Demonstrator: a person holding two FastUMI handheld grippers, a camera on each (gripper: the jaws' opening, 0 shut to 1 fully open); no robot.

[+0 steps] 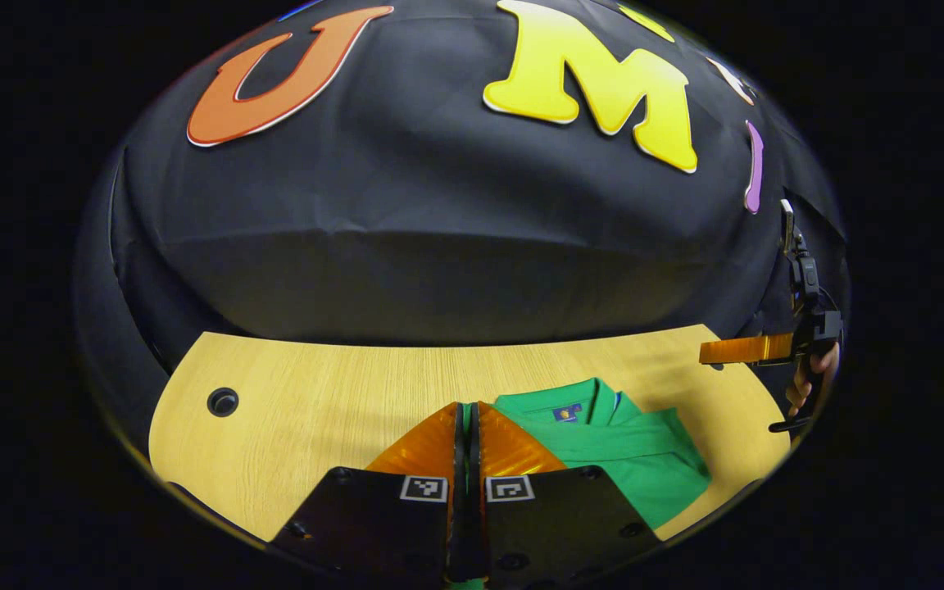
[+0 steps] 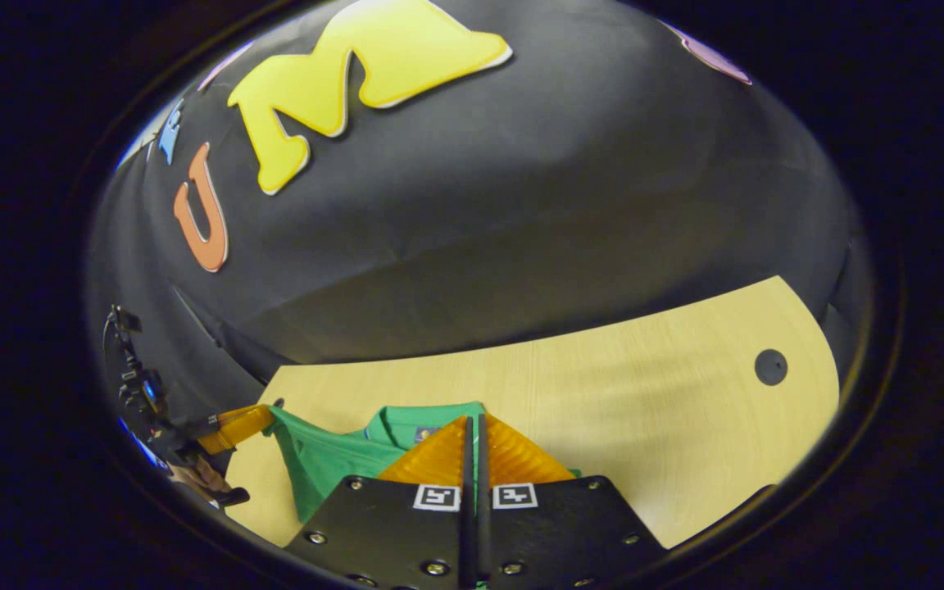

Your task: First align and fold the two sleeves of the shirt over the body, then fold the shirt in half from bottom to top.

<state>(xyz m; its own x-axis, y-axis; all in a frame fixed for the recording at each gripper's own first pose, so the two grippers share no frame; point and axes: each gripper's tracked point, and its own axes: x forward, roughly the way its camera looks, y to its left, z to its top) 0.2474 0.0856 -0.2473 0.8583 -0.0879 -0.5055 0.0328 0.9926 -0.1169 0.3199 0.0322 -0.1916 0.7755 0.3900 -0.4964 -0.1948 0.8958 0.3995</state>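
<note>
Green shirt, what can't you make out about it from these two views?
- Left gripper view: the left tool covers the green shirt's near side, so sleeves and hem are hidden.
- Right gripper view: the right tool blocks the shirt's middle; whether it pinches cloth is unclear.
- Left gripper view: the collar label is too small to read.

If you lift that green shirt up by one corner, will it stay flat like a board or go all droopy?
Probably droopy. The green shirt already lies in soft folds and creases on the wooden table, so it looks like thin, floppy cloth. It likely weighs little. Pushed, it would probably bunch up rather than slide as one piece.
</note>
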